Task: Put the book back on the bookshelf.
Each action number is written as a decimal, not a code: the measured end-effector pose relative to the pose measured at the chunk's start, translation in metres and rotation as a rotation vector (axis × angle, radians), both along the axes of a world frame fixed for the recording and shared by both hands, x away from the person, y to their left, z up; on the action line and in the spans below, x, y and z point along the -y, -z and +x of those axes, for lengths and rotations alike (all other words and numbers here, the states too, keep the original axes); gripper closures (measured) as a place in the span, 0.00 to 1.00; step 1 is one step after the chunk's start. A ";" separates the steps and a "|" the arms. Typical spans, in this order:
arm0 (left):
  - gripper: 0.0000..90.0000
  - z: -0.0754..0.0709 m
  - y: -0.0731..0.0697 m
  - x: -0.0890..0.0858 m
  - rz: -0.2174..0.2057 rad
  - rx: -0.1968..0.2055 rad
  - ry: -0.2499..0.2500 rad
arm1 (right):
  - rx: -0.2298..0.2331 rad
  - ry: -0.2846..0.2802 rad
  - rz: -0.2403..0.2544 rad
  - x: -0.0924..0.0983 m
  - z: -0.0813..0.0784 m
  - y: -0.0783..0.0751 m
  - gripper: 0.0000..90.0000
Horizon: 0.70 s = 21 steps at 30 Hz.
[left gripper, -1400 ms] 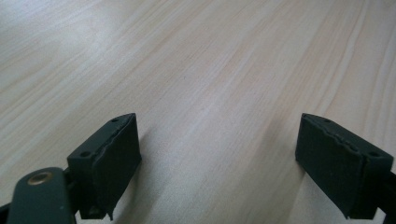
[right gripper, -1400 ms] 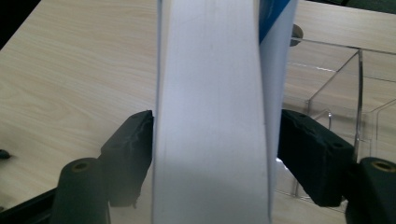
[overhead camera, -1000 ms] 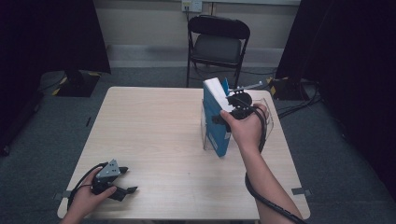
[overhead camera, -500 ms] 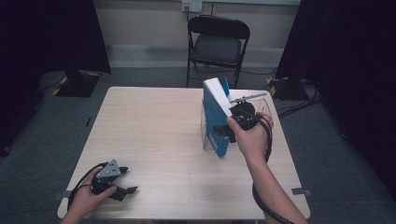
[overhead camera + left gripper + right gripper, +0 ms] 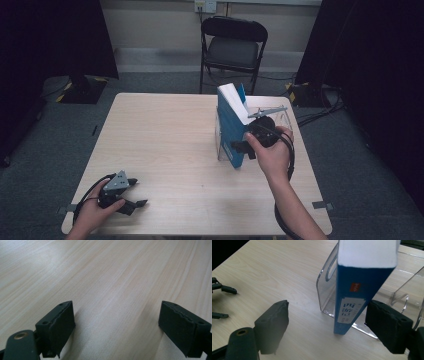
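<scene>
A blue book with white page edges stands tilted in a clear acrylic holder right of the table's middle. My right gripper is at the book's near lower edge, open. In the right gripper view the book's spine, with a red mark and a white label, rises between the wide-apart jaws of the right gripper, and the holder is behind it. My left gripper rests open near the front left corner. In its own view, the left gripper has bare wood between its jaws.
The light wooden table has free room at its left and middle. A black folding chair stands beyond the far edge. A second clear divider lies right of the book. Cables run on the floor at the right.
My right hand and gripper have drawn back a little toward the near edge, lower along the book. The book stays in the holder. The left gripper has not moved.
</scene>
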<state>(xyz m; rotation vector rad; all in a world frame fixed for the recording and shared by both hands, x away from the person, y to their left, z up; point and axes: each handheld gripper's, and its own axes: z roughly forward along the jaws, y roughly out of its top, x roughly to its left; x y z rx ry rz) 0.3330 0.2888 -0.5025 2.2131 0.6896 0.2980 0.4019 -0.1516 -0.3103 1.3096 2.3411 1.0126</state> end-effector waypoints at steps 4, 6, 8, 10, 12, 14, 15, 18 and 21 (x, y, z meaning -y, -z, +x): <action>0.15 0.000 0.000 0.000 0.000 0.000 0.000 | -0.002 -0.004 0.007 0.002 -0.001 0.004 0.21; 0.15 0.000 0.000 0.000 0.001 0.001 0.000 | -0.004 -0.015 0.011 0.004 -0.001 0.008 0.21; 0.15 0.000 0.000 0.000 0.001 0.000 0.000 | 0.000 -0.015 0.003 0.005 -0.002 0.010 0.21; 0.15 0.000 0.000 0.000 0.001 0.000 0.000 | 0.006 -0.020 -0.007 0.007 -0.003 0.012 0.21; 0.15 0.000 0.000 0.000 0.001 0.000 0.000 | 0.003 -0.025 -0.005 0.009 -0.004 0.015 0.21; 0.15 0.000 0.000 0.000 -0.006 -0.006 -0.004 | 0.002 -0.028 -0.007 0.010 -0.004 0.018 0.21; 0.15 0.000 0.000 0.000 -0.005 -0.005 -0.004 | 0.002 -0.028 -0.010 0.011 -0.005 0.018 0.21; 0.15 0.000 0.000 0.000 -0.005 -0.005 -0.004 | -0.002 -0.034 -0.018 0.013 -0.006 0.022 0.21; 0.15 0.000 0.000 0.000 -0.005 -0.007 -0.004 | -0.006 -0.044 -0.031 0.016 -0.007 0.028 0.21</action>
